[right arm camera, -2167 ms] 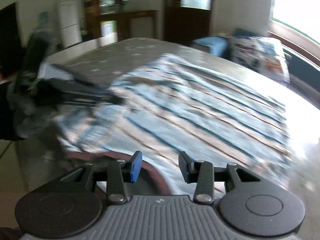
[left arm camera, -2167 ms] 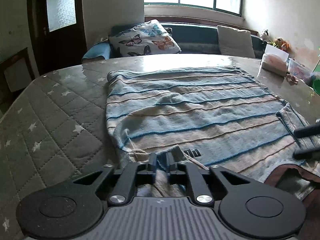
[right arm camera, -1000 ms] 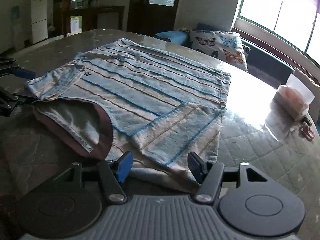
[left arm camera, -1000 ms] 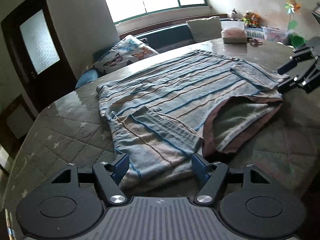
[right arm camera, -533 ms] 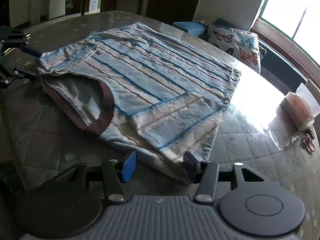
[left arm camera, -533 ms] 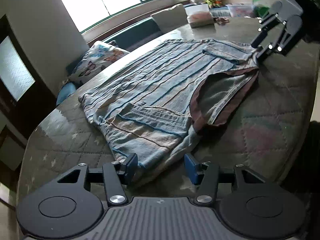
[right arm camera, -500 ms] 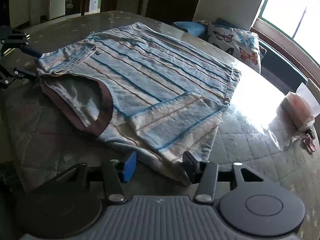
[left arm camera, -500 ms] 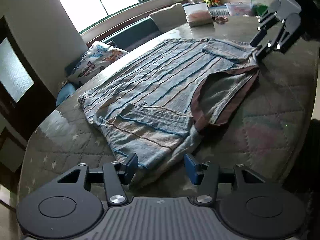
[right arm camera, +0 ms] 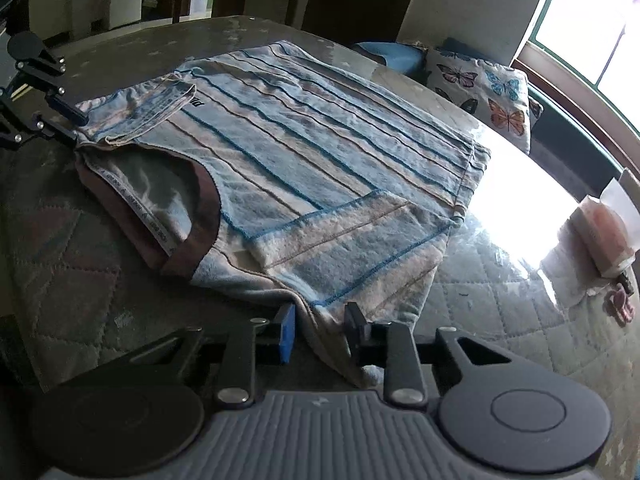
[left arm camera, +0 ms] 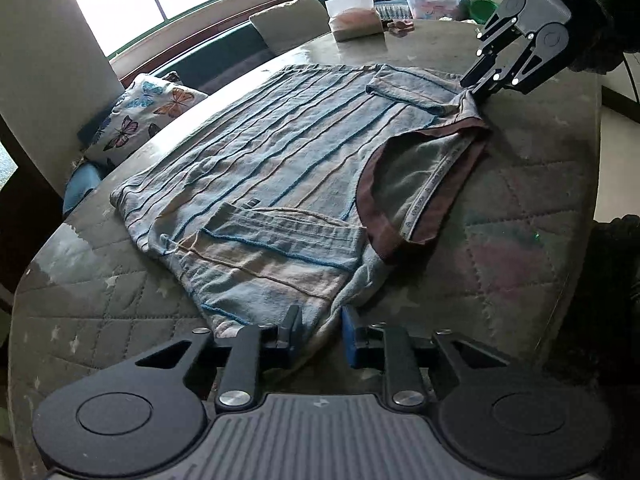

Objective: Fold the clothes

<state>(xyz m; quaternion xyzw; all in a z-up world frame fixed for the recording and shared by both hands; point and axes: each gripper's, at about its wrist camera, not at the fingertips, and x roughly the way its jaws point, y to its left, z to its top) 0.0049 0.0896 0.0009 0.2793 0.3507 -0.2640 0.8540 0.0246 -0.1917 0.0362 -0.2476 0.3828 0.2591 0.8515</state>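
Observation:
A blue and beige striped shirt (left arm camera: 280,152) (right arm camera: 320,140) lies flat on the quilted table, both sleeves folded inward and the brown collar (left arm camera: 420,184) toward the near edge. My left gripper (left arm camera: 320,334) is open, its fingers straddling the shirt's shoulder corner with cloth in the narrow gap. My right gripper (right arm camera: 318,334) is open in the same way at the other shoulder corner. Each gripper shows in the other's view: the right gripper (left arm camera: 470,88) touches the far shoulder, and the left gripper (right arm camera: 72,128) is at the shirt's left corner.
The table (left arm camera: 520,240) has a grey star-patterned quilted cover. A tissue pack (left arm camera: 354,20) (right arm camera: 600,240) stands beyond the shirt's hem side. A butterfly cushion (left arm camera: 148,112) lies on the bench under the window. A dark sleeve (left arm camera: 600,20) holds the right gripper.
Both grippers have moved down onto the shirt's shoulder corners. Their fingers have narrowed around the cloth edge. The shirt itself has not shifted.

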